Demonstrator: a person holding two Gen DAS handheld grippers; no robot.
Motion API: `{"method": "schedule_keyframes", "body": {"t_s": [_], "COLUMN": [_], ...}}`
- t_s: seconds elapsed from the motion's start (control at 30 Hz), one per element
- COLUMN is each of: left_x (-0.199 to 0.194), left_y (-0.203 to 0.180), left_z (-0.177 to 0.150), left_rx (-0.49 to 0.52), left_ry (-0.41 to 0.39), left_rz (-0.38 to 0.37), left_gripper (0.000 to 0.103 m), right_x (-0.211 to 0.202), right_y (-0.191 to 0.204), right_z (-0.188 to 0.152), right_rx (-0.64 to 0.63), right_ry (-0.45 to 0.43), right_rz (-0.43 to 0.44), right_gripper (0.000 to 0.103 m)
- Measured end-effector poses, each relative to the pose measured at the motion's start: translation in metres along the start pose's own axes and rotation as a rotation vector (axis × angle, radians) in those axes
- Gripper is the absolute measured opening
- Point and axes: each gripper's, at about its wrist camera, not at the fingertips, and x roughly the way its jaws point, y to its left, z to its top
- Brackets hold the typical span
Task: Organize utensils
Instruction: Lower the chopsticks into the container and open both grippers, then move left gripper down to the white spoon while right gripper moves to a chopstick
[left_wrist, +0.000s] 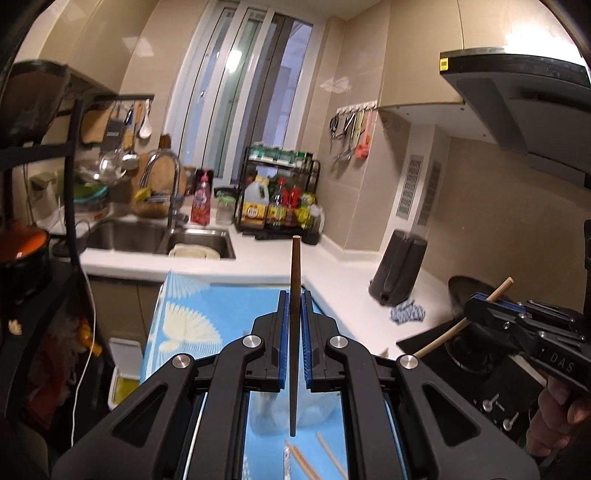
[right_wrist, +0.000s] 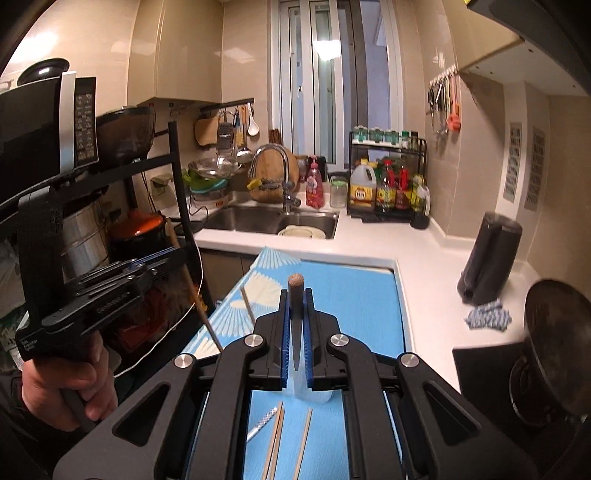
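My left gripper (left_wrist: 294, 295) is shut on a dark brown chopstick (left_wrist: 294, 266) that stands upright between the blue pads, over the blue patterned cloth (left_wrist: 229, 306). In the right wrist view the left gripper (right_wrist: 173, 254) is at the left, held in a hand, its chopstick (right_wrist: 192, 291) slanting down. My right gripper (right_wrist: 295, 295) is shut on a chopstick (right_wrist: 295, 282) seen end-on. The left wrist view has that gripper (left_wrist: 476, 301) at the right, with a pale chopstick (left_wrist: 500, 288) through it. Loose chopsticks (right_wrist: 275, 443) and a metal utensil handle (right_wrist: 263, 424) lie on the cloth (right_wrist: 354, 295) below. A clear container (right_wrist: 310, 391) shows partly between the fingers.
A steel sink (left_wrist: 147, 236) with a tap is at the back left, a rack of condiment bottles (right_wrist: 388, 184) by the window. A black cylinder (right_wrist: 487, 258) and a rag stand on the white counter (right_wrist: 424, 258). A dark pan (right_wrist: 554, 332) sits on the stove. A shelf rack with a microwave (right_wrist: 44, 122) is at the left.
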Motion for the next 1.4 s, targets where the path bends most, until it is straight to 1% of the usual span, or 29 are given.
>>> {"method": "schedule_keyframes", "body": {"t_s": [0.07, 0.13, 0.23, 0.3, 0.4, 0.47, 0.57, 0.67, 0.7, 0.73, 0.77, 0.8, 0.83, 0.87, 0.93, 1.0, 1.13, 1.23, 1.4], "left_x": [0.009, 0.019, 0.045, 0.061, 0.094, 0.115, 0.137, 0.148, 0.148, 0.146, 0.142, 0.133, 0.127, 0.12, 0.103, 0.083, 0.049, 0.027, 0.0], "left_y": [-0.006, -0.011, -0.015, -0.015, -0.015, -0.013, -0.01, -0.008, -0.007, -0.006, -0.006, -0.004, -0.004, -0.004, -0.003, -0.003, -0.003, -0.005, -0.009], "left_z": [0.012, 0.02, 0.017, 0.011, -0.011, -0.027, -0.042, -0.048, -0.047, -0.047, -0.044, -0.04, -0.036, -0.032, -0.026, -0.023, -0.028, -0.044, -0.087], "left_rx": [0.002, 0.02, 0.034, 0.055, 0.085, 0.1, 0.127, 0.137, 0.136, 0.134, 0.129, 0.118, 0.11, 0.101, 0.086, 0.081, 0.069, 0.074, 0.093], "left_ry": [-0.031, -0.056, -0.041, -0.027, 0.049, 0.135, 0.25, 0.333, 0.346, 0.35, 0.344, 0.327, 0.31, 0.292, 0.26, 0.222, 0.173, 0.154, 0.158], "left_rz": [-0.009, -0.002, -0.005, 0.013, 0.018, 0.008, -0.001, -0.026, -0.036, -0.047, -0.057, -0.07, -0.076, -0.079, -0.091, -0.083, -0.069, -0.052, -0.025], "left_gripper": [0.006, 0.006, 0.006, 0.006, 0.006, 0.006, 0.007, 0.007, 0.008, 0.009, 0.018, 0.027, 0.03, 0.031, 0.031, 0.031, 0.031, 0.031, 0.031], "right_x": [0.007, 0.021, 0.05, 0.071, 0.1, 0.114, 0.127, 0.131, 0.131, 0.13, 0.127, 0.123, 0.119, 0.114, 0.101, 0.086, 0.052, 0.027, -0.003], "right_y": [-0.001, -0.003, -0.007, -0.01, -0.015, -0.018, -0.019, -0.019, -0.019, -0.019, -0.019, -0.019, -0.02, -0.02, -0.02, -0.021, -0.015, -0.012, -0.007], "right_z": [0.011, 0.017, 0.014, 0.007, -0.013, -0.024, -0.038, -0.047, -0.048, -0.049, -0.05, -0.05, -0.049, -0.048, -0.048, -0.048, -0.055, -0.07, -0.112], "right_rx": [0.0, 0.008, 0.021, 0.025, 0.04, 0.05, 0.046, 0.048, 0.05, 0.05, 0.052, 0.054, 0.055, 0.055, 0.055, 0.061, 0.048, 0.053, 0.069], "right_ry": [-0.008, -0.003, 0.031, 0.064, 0.124, 0.157, 0.197, 0.222, 0.226, 0.232, 0.233, 0.229, 0.224, 0.217, 0.2, 0.178, 0.104, 0.052, -0.001], "right_rz": [-0.003, -0.004, -0.005, -0.011, -0.011, -0.013, -0.016, -0.018, -0.019, -0.022, -0.025, -0.024, -0.025, -0.028, -0.037, -0.044, -0.055, -0.064, -0.086], "right_gripper": [0.006, 0.006, 0.006, 0.006, 0.006, 0.006, 0.006, 0.007, 0.008, 0.012, 0.013, 0.019, 0.027, 0.029, 0.029, 0.029, 0.029, 0.029, 0.029]}}
